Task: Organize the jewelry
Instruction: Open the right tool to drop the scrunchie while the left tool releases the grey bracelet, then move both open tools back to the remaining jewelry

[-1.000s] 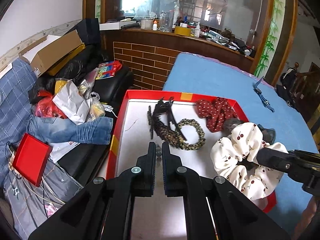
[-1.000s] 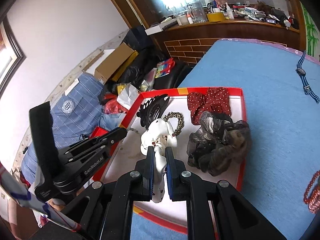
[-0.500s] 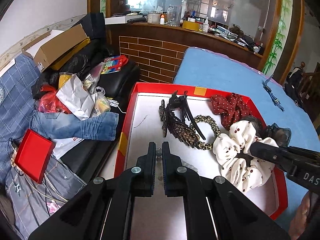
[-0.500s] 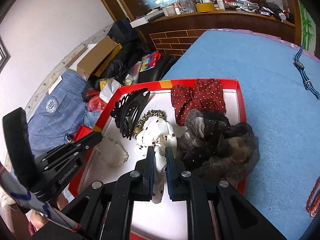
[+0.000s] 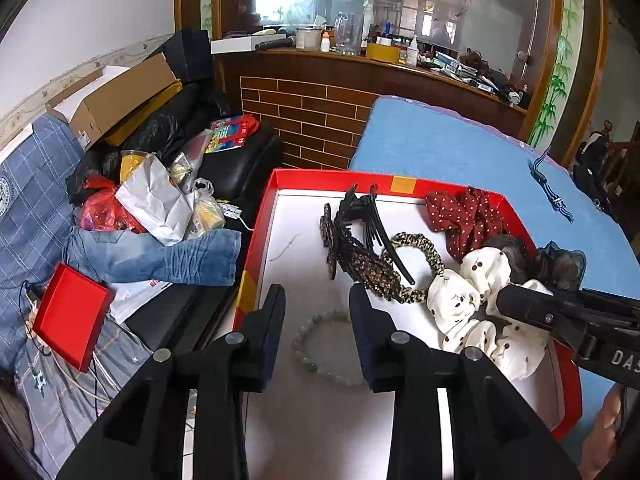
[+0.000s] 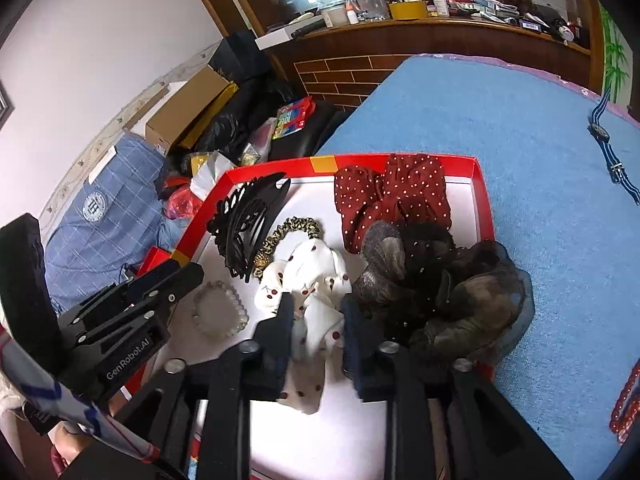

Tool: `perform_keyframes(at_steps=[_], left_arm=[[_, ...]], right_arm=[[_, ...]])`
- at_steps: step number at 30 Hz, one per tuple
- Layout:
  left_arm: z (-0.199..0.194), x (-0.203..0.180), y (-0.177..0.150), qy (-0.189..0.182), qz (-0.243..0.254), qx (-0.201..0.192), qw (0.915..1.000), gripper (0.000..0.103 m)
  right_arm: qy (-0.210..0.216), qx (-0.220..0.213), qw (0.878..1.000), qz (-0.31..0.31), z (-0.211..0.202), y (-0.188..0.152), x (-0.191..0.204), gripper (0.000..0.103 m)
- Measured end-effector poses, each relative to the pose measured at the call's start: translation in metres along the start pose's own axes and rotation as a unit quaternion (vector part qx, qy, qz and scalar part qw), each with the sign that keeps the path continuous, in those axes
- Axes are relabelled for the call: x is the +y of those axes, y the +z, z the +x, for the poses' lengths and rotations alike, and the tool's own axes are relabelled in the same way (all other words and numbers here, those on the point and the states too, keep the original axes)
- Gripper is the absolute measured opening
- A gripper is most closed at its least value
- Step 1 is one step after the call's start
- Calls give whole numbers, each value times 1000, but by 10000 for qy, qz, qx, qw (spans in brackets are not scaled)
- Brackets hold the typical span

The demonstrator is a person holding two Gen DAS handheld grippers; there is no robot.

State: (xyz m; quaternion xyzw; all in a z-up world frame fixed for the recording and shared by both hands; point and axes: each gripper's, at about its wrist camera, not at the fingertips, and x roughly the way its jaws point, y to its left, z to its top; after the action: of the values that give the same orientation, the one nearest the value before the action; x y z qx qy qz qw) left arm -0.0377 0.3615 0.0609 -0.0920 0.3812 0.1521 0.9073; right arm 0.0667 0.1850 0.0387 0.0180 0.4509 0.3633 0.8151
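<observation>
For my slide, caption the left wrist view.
Open left tool above a pale bead bracelet in the red tray.

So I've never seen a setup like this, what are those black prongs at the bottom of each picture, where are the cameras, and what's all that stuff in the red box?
There is no robot here. A person holds a two-finger gripper in each hand, and each gripper carries a wide-angle camera looking forward along its fingers, so the black prongs are the fingers themselves.

One picture comes from the left gripper. Its jaws are open above a pale bead bracelet, which lies loose on the tray floor.

The other comes from the right gripper. Its jaws are also open, either side of a white cherry-print scrunchie; nothing is held.

The red tray sits on a blue table. It also holds a black hair claw, a leopard-print hair tie, a red polka-dot bow and a dark gauzy scrunchie. A striped strap lies outside the tray on the table.
</observation>
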Motion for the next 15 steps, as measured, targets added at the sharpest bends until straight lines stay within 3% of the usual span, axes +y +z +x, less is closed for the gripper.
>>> perform_keyframes(at_steps=[15], left_arm=[[-44, -29, 7, -67, 184, -354, 9992, 32]], right_arm=[[242, -530, 9983, 74, -62, -8, -7, 40]])
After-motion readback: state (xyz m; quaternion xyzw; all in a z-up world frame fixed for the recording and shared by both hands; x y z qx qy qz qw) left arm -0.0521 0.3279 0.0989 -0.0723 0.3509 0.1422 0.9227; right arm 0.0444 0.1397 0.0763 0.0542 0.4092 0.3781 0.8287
